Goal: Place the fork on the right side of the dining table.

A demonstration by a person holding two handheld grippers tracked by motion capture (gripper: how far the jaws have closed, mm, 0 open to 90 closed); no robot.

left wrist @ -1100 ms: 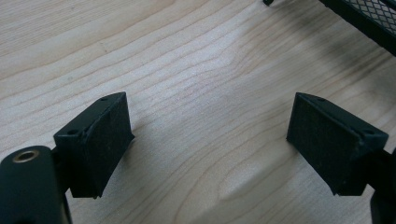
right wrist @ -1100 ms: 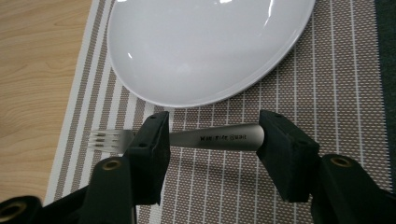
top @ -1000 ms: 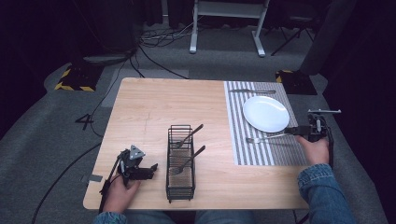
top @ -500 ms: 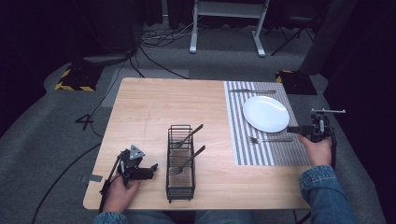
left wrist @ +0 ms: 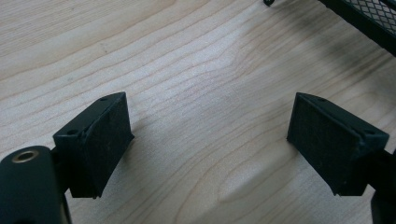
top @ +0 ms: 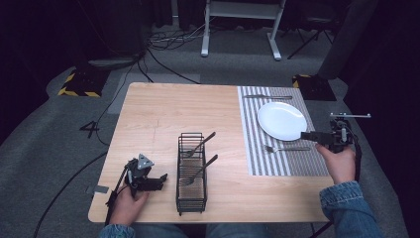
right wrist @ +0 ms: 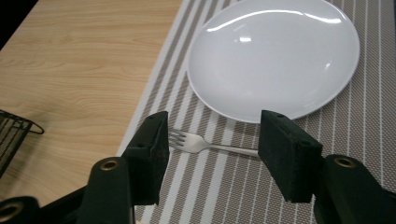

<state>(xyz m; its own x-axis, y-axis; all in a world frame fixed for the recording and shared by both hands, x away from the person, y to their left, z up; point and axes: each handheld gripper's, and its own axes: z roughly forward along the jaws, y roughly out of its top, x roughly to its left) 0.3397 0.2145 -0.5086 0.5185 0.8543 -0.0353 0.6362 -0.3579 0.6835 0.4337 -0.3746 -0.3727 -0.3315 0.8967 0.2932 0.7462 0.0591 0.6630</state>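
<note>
A silver fork lies on the striped placemat, just in front of a white plate. My right gripper hovers above the fork's handle end, pointing left. In the right gripper view the right gripper is open. Its jaws have just been opening a little further, with nothing between them. The fork and the plate lie below them. My left gripper rests open at the table's near left, beside a black wire basket. In the left gripper view the left gripper has bare wood between its pads.
The basket holds two utensils, one leaning at its far end and one in the middle. A knife lies on the placemat beyond the plate. A corner of the basket shows at the upper right of the left gripper view.
My right gripper has lifted off the placemat and away from the fork's handle. The fork stays where it lay. The left hand has not moved.
</note>
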